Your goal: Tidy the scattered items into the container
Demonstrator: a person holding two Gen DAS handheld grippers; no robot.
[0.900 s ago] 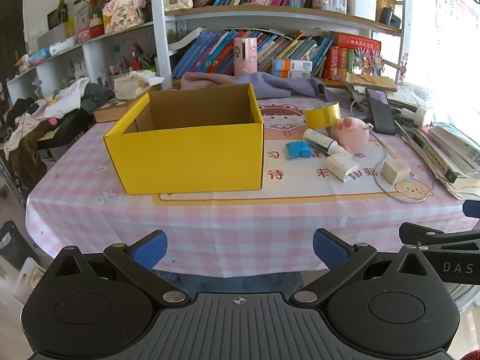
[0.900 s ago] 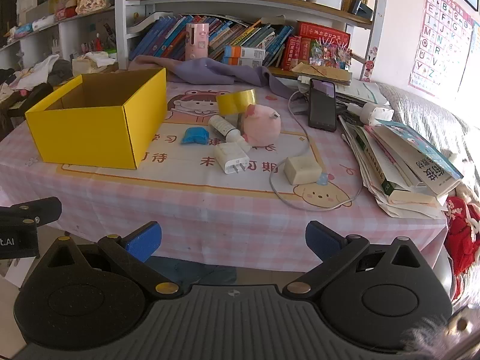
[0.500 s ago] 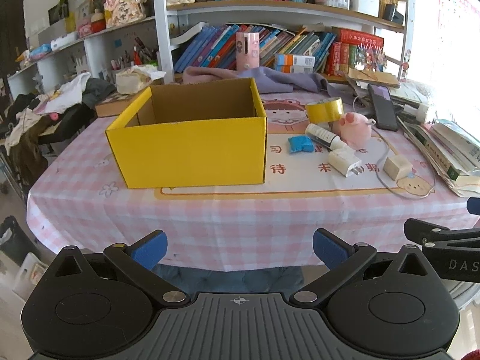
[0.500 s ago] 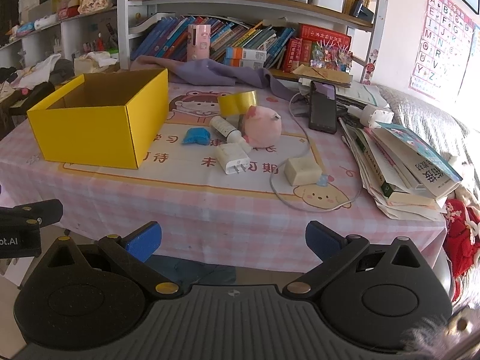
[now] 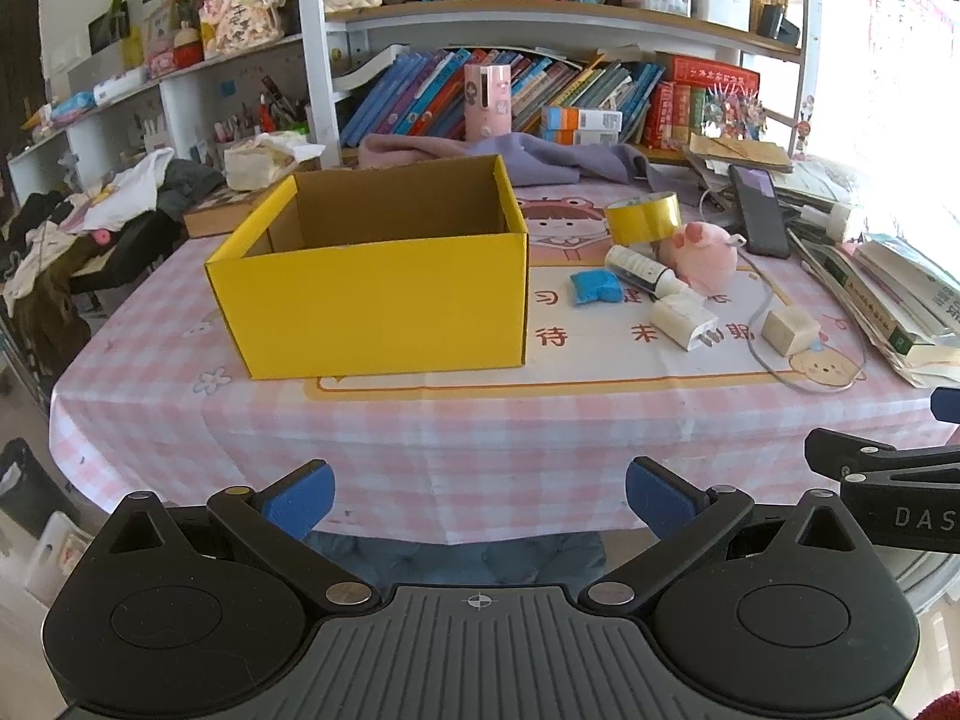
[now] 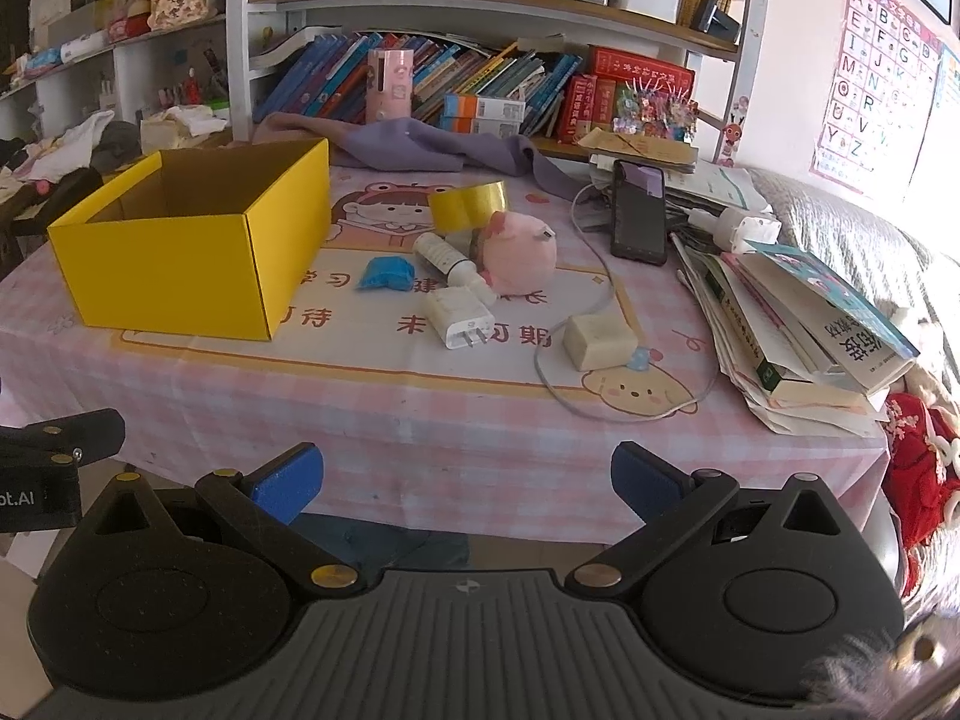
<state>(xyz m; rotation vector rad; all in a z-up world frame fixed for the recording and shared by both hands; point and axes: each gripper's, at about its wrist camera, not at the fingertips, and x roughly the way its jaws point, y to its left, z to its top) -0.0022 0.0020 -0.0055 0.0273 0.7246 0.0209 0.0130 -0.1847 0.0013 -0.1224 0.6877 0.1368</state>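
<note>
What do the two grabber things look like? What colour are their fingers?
Both are black plastic. The left gripper and the right gripper each have two round discs, a ribbed grey middle plate, angled black arms with small metal rivets, and blue pads on the fingers. White letters are printed on their sides.

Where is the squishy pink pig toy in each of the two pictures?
Left wrist view: the round pink plush pig toy lies right of centre in the upper half, just below the gold tape roll.
Right wrist view: the pig lies near the centre, again just below the tape roll.
Shared landmark: the open yellow cardboard box, left of the pig in both views.
</note>
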